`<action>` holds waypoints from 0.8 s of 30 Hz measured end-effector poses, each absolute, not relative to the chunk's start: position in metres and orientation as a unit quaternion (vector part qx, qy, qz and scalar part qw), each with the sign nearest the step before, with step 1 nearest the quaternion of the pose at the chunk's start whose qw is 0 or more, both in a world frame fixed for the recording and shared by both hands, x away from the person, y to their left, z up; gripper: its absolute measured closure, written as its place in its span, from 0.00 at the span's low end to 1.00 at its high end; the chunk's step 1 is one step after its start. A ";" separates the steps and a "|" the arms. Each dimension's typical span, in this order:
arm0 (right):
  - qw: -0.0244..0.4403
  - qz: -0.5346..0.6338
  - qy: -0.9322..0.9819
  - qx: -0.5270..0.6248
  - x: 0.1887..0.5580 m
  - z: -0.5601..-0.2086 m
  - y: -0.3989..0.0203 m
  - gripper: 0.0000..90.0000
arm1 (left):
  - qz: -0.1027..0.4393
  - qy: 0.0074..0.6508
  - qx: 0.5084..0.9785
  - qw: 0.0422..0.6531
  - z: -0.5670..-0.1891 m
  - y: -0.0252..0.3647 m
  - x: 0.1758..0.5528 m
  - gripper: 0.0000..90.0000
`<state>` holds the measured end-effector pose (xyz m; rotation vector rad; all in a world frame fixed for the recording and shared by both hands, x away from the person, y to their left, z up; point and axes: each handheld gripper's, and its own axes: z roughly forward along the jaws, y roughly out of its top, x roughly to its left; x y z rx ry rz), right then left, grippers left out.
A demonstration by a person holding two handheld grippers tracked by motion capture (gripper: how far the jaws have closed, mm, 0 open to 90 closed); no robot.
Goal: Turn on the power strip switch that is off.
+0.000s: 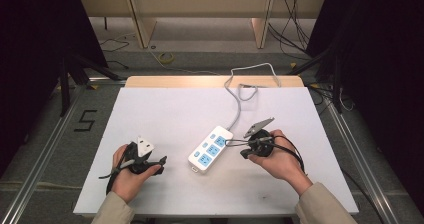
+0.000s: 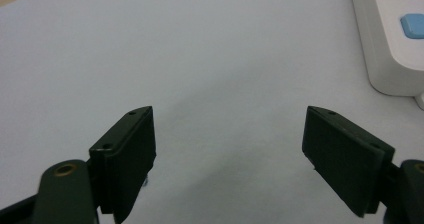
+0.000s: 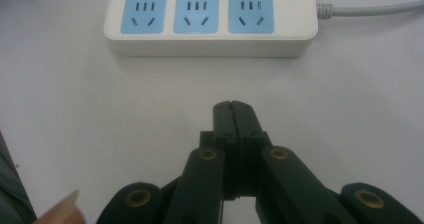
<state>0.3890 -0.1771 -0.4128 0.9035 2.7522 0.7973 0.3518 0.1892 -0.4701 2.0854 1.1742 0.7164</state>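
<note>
One white plastic power strip with blue sockets (image 1: 212, 148) lies mid-surface, toward near edge, grey cord (image 1: 239, 100) to far edge. Likely light, rigid, smooth; grip across long sides. Left gripper (image 2: 229, 149) apart; right gripper (image 3: 233, 115) together, empty.

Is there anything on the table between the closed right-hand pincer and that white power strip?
Nothing: in the right gripper view, bare white table separates the right gripper from the power strip.

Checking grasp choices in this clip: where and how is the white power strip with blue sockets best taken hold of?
Probably across the short width of the white power strip with blue sockets, jaws on its two long side walls, coming down from above. It lies flat, sockets up, and its grey cable leaves the far end. The open left gripper could span it; the right gripper is shut.
</note>
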 end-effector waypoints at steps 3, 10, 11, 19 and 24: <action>0.068 0.263 0.915 0.298 0.390 -0.412 -0.176 1.00 | 0.272 0.445 0.793 0.315 -0.470 0.189 0.352 0.24; 0.066 0.260 0.916 0.298 0.391 -0.411 -0.173 1.00 | 0.273 0.445 0.792 0.316 -0.470 0.189 0.352 0.24; 0.066 0.260 0.916 0.298 0.392 -0.411 -0.172 1.00 | 0.272 0.445 0.793 0.315 -0.470 0.189 0.352 0.24; 0.065 0.257 0.917 0.297 0.394 -0.409 -0.167 1.00 | 0.272 0.445 0.792 0.315 -0.470 0.189 0.352 0.24; 0.065 0.256 0.918 0.296 0.395 -0.409 -0.166 1.00 | 0.272 0.445 0.793 0.315 -0.470 0.189 0.352 0.24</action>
